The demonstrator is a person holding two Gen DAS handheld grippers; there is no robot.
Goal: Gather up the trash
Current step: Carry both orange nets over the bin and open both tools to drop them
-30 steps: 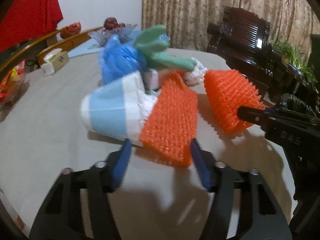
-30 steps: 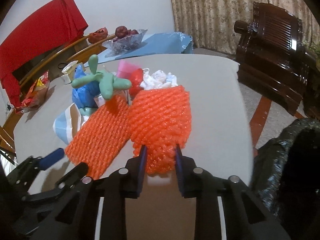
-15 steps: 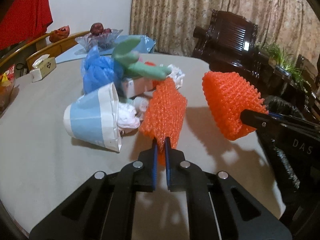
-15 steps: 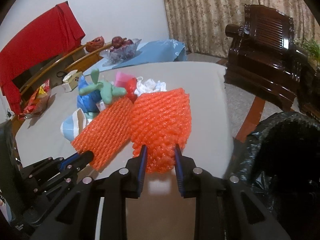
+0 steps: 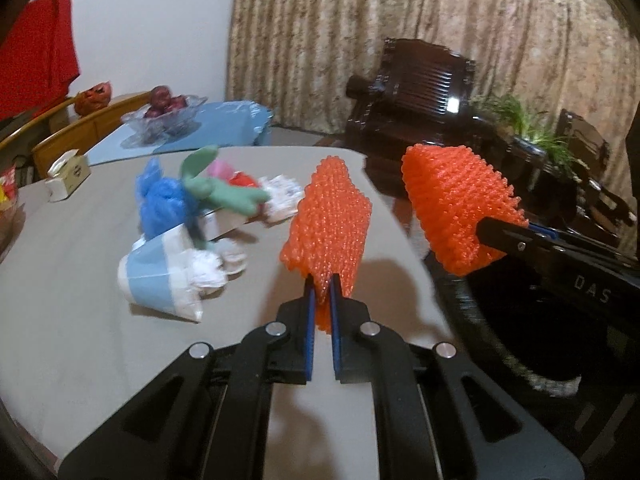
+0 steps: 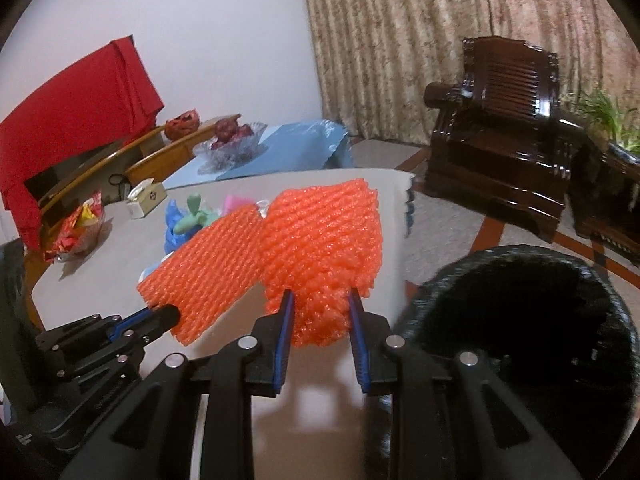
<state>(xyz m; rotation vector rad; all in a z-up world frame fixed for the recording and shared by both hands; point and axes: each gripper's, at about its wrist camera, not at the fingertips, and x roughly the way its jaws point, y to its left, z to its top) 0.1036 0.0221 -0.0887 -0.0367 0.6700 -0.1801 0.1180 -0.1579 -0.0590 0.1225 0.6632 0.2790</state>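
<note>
Two orange foam fruit nets hang in the air above the grey table [image 5: 72, 312]. My left gripper [image 5: 322, 280] is shut on the flatter net [image 5: 328, 216], which also shows at the left of the right wrist view as a flat net [image 6: 208, 268]. My right gripper [image 6: 320, 300] is shut on the rounder net [image 6: 324, 248], seen from the side in the left wrist view as the rounder net [image 5: 452, 204]. The remaining trash pile lies on the table: a blue-and-white paper cup [image 5: 160, 284], a blue bag [image 5: 160, 200], a green scrap [image 5: 224, 192] and white tissues [image 5: 280, 196].
A black trash bag [image 6: 520, 340] gapes open off the table's right edge. A tissue box [image 5: 66, 176] and a snack packet [image 6: 76, 232] sit at the table's left. Behind stand a glass fruit bowl [image 5: 164, 120], a dark wooden armchair [image 6: 500, 168] and curtains.
My left gripper closed on the flat orange net and lifted it off the table. My right gripper raised its net too, and both moved up and back from the pile toward the black bag.
</note>
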